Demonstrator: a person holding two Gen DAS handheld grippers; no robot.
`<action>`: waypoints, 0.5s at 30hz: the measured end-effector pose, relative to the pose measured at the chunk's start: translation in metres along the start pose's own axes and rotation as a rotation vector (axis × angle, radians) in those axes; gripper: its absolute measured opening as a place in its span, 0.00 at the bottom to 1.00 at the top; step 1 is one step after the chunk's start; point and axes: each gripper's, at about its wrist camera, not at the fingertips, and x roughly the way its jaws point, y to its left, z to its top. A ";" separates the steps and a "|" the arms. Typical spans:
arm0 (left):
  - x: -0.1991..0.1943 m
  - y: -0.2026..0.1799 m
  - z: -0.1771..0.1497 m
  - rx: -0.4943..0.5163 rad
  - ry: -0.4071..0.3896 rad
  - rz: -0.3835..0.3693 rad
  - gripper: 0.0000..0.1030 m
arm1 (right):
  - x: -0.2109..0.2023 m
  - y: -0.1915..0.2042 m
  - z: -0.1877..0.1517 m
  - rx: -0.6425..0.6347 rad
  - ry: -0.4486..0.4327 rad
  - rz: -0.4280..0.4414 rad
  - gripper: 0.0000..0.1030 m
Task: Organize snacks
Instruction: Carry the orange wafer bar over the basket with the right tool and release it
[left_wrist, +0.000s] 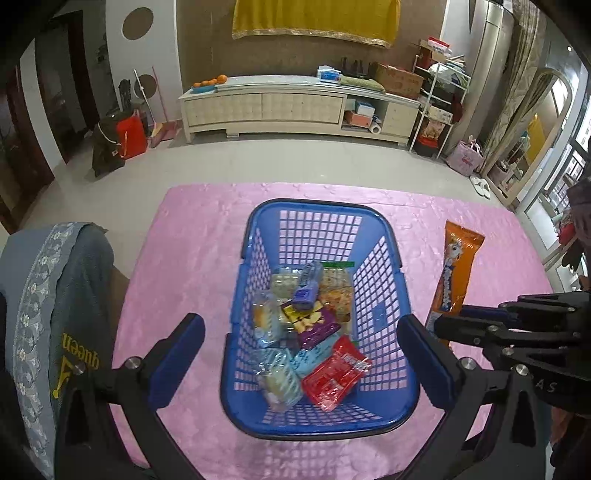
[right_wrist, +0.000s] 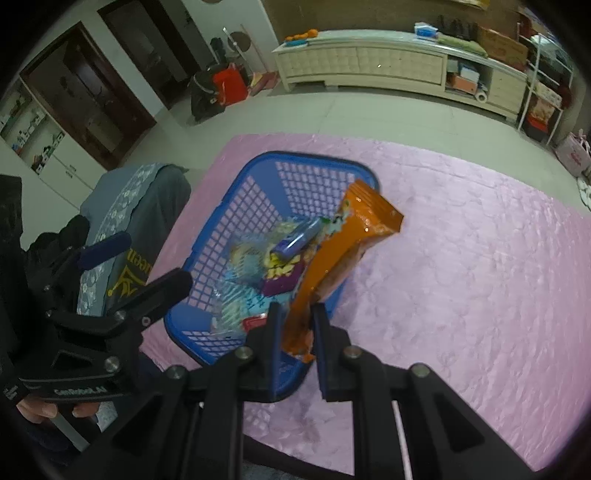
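Note:
A blue plastic basket (left_wrist: 380, 317) stands on the pink tablecloth (left_wrist: 192, 258) and holds several snack packets, among them a red one (left_wrist: 336, 373) and a purple one (left_wrist: 319, 326). My left gripper (left_wrist: 301, 358) is open and empty, its jaws spread to either side of the basket's near end. My right gripper (right_wrist: 295, 332) is shut on the near end of a long orange snack packet (right_wrist: 347, 240), held beside the basket's right wall (right_wrist: 338, 299). In the left wrist view the orange packet (left_wrist: 456, 269) and right gripper (left_wrist: 461, 325) show right of the basket.
A chair back draped with a grey embroidered cloth (left_wrist: 55, 306) stands at the table's left edge. Beyond the table are bare floor, a long white cabinet (left_wrist: 295, 107) and a cluttered shelf rack (left_wrist: 439, 96). The pink cloth (right_wrist: 461, 258) stretches right of the basket.

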 end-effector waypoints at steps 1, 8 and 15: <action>0.000 0.002 -0.001 -0.003 0.002 -0.001 1.00 | 0.001 0.003 -0.002 -0.004 0.005 -0.004 0.19; 0.011 0.024 -0.003 -0.027 0.019 -0.002 1.00 | 0.025 0.009 0.004 0.022 0.073 -0.024 0.19; 0.021 0.031 -0.005 -0.039 0.025 -0.017 1.00 | 0.044 0.015 0.009 0.038 0.114 -0.058 0.19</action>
